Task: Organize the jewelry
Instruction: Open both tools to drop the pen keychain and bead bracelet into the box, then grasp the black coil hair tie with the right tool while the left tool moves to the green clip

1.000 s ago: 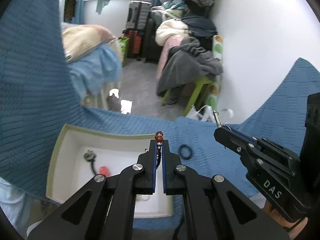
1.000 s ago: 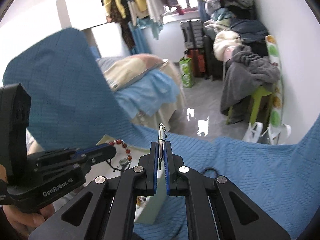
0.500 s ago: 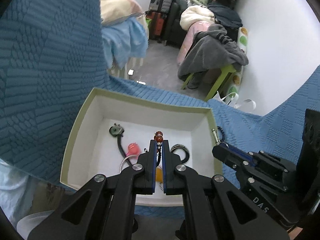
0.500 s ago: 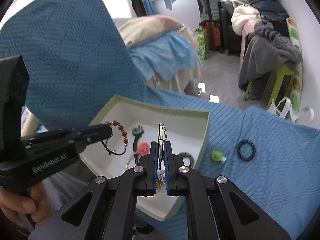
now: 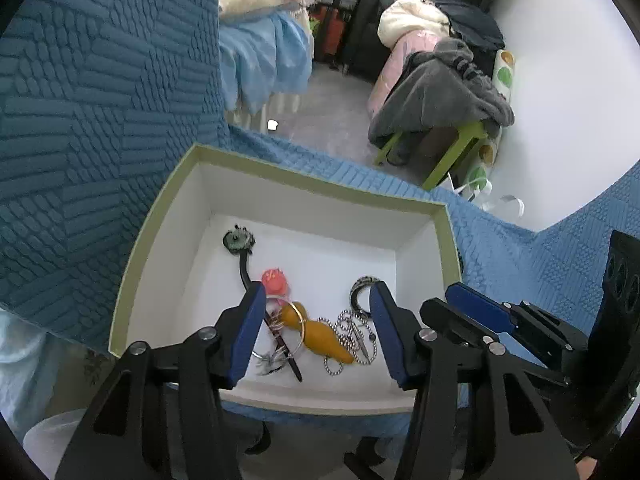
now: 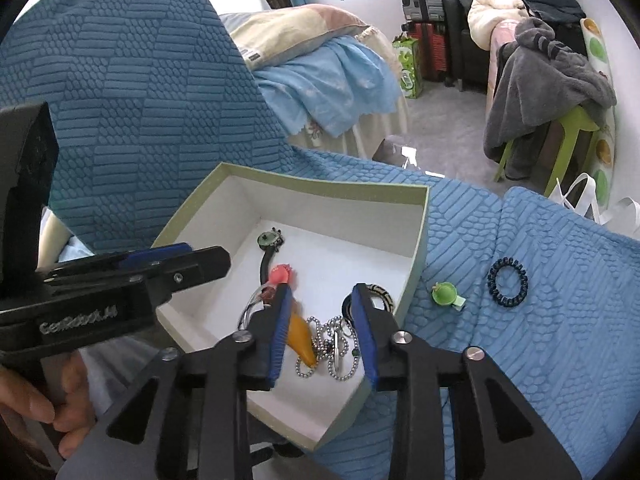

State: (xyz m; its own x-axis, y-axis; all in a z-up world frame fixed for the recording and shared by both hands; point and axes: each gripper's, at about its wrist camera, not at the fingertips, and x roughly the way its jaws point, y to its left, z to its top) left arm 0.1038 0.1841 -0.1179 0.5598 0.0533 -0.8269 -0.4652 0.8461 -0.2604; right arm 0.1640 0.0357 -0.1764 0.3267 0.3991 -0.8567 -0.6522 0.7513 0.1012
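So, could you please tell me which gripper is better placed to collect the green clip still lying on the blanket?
Right. The right gripper is open beside the green clip, which lies just past the box wall on its side.

The box (image 6: pixel 416 248) sat on the cloth (image 6: pixel 540 340); in it lay a ball chain (image 6: pixel 340 344); right of it, a clip (image 6: pixel 444 294), then a hair tie (image 6: pixel 507 282)

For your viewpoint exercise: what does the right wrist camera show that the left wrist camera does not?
Right wrist only: a green clip and a dark hair tie on the blue cover, outside the box, plus the hand holding the left claw.
Left wrist only: a dark stick.
Both: the box, yellow charm, bead chain, both claws open.
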